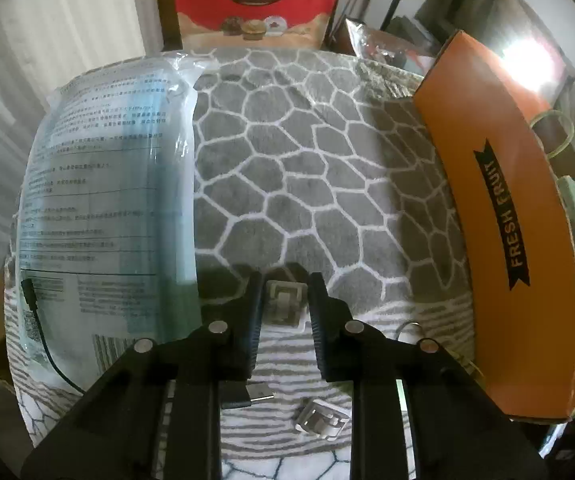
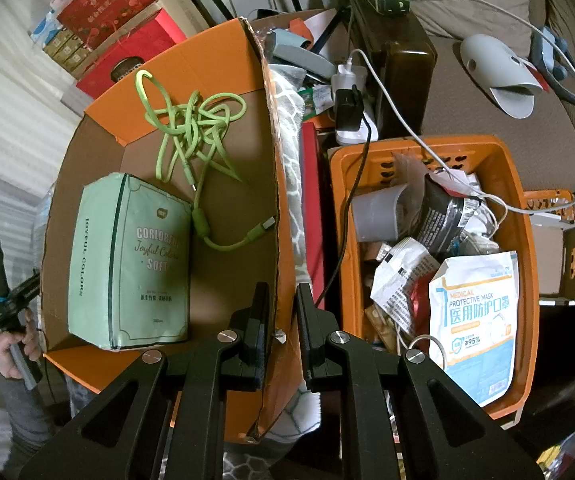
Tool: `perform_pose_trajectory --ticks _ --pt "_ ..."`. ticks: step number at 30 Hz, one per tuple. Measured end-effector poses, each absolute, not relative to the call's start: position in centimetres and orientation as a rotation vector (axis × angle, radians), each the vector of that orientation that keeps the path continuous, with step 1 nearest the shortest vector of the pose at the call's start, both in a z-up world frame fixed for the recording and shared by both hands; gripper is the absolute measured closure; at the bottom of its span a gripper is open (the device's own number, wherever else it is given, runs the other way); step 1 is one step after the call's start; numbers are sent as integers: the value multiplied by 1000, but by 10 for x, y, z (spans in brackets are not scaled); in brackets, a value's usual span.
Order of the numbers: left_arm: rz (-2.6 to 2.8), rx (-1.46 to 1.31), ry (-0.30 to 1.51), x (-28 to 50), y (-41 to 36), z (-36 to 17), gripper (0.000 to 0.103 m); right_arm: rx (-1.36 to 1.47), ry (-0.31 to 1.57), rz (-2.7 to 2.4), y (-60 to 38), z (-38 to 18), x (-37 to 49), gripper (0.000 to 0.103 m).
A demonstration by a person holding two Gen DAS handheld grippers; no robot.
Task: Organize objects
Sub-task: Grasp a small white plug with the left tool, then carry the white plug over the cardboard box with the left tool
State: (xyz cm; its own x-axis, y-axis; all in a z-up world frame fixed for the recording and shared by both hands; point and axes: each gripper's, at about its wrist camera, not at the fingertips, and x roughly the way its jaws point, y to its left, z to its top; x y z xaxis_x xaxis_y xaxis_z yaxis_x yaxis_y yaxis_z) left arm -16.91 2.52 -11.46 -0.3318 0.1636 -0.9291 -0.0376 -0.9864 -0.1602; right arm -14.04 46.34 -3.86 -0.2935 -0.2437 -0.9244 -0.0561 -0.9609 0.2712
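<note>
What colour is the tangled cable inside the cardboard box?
Light green cable, seen best in the right wrist view.

At my ten o'clock a glossy plastic bag (image 1: 107, 208) lies on a fuzzy cloth rug (image 1: 307, 168); at two o'clock, a matt cardboard box (image 1: 499, 216).

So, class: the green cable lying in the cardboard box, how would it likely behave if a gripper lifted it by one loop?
The green cable is probably floppy: it lies in loose tangled loops. Its plug end would likely trail and swing. It looks light and unlikely to break.
</note>
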Motion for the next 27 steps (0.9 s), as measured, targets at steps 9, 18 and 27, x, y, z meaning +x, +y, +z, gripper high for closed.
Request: perform_pose_trajectory --ticks 9,18,27 --pt "2481 -1688 -194 -168 19 -105 89 1790 -386 -2405 463 -39 -141 90" --pt "2488 -1559 -208 -160 29 -62 89 1790 -389 -2405 464 -39 -141 90" --pt "2434 -1433 -184 -154 70 -14 89 1789 -389 -2405 464 -39 -140 90"
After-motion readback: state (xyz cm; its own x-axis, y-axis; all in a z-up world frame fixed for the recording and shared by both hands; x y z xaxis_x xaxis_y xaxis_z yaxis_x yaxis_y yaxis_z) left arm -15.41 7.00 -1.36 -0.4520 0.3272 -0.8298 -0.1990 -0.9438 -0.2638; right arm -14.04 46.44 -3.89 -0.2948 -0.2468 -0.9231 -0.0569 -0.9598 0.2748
